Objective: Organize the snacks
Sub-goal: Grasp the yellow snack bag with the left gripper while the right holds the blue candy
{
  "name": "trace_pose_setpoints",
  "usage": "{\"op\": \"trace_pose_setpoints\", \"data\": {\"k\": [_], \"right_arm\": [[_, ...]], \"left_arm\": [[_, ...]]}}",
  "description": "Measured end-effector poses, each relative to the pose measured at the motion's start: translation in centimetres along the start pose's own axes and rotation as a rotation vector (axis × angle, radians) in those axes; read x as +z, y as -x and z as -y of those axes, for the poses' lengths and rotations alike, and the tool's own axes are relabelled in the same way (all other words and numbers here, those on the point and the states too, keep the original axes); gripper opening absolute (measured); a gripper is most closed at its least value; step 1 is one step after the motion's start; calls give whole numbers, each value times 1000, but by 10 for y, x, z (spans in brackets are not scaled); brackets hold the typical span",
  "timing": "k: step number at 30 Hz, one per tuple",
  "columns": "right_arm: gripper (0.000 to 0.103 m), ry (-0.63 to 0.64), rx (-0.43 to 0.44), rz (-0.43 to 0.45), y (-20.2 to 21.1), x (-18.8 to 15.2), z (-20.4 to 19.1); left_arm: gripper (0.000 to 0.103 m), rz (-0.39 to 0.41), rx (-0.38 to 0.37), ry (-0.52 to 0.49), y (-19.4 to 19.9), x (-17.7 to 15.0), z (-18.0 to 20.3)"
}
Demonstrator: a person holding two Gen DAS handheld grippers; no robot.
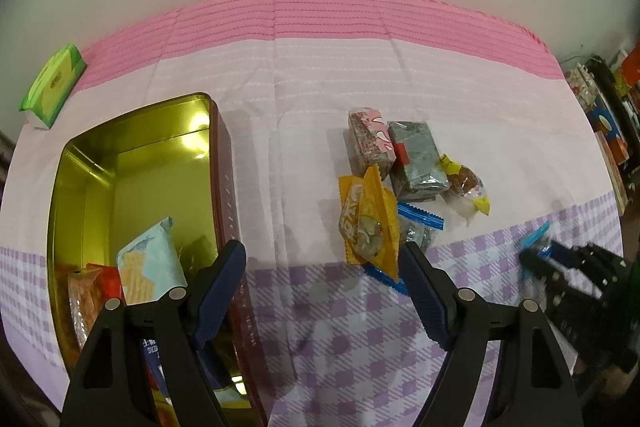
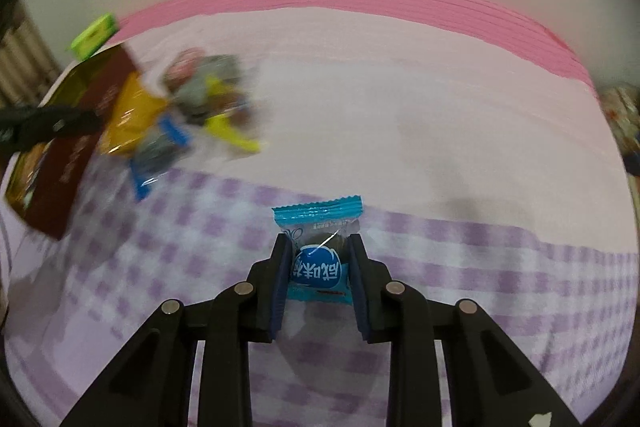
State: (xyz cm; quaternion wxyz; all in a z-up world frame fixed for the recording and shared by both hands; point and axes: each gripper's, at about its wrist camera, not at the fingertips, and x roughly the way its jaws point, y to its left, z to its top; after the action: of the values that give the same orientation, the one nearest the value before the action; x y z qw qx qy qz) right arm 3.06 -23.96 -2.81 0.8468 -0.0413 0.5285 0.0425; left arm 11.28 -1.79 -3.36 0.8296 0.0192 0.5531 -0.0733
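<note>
**Right claw pinching the blue packet, with the tin lying off to its left**

Going left to right along the near side of the table: the open gold-lined tin (image 1: 132, 163) is sitting toward the table's left edge, already holding a pale blue packet (image 1: 150, 259) and an orange one (image 1: 84, 291) at its near end. The left claw (image 1: 320, 267) is hovering just beside the tin's right wall, its jaws standing wide apart with nothing between them. Further right, around the table's middle, the loose pile is waiting: a yellow packet (image 1: 370, 223), a pink-wrapped bar (image 1: 370, 143) and a grey-wrapped bar (image 1: 418, 157) lying side by side.

Near the right edge, on the purple check of the cloth, the right claw (image 2: 318, 259) is gripping a small blue snack packet (image 2: 318, 227) across its narrow width, jaws drawn in tight on the wrapper. The packet's long axis is running straight out along the fingers, its crimped end pointing away.

The tin is lying well apart from this claw, to its left and past the pile, so the carry is looking like a leftward sweep over the pile; the left claw is nearer the tin but empty.
</note>
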Motion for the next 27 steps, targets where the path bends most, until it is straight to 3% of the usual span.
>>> {"op": "trace_pose_setpoints", "data": {"k": [5,13,19,27], "right_arm": [[25,-85,-50,8,0,4,20],[26,-112,-42,13,-1,7,23],[27,-115,-29,14,1,5,25],[28,-116,-22,14,-1,7,27]], "left_arm": [[79,2,-7,-18,-2,5,9],[79,-18,-17,-13,-23,23,17],[62,-41,-7,0,-38,33,17],[61,-75,-19,8,-52,33,19]]}}
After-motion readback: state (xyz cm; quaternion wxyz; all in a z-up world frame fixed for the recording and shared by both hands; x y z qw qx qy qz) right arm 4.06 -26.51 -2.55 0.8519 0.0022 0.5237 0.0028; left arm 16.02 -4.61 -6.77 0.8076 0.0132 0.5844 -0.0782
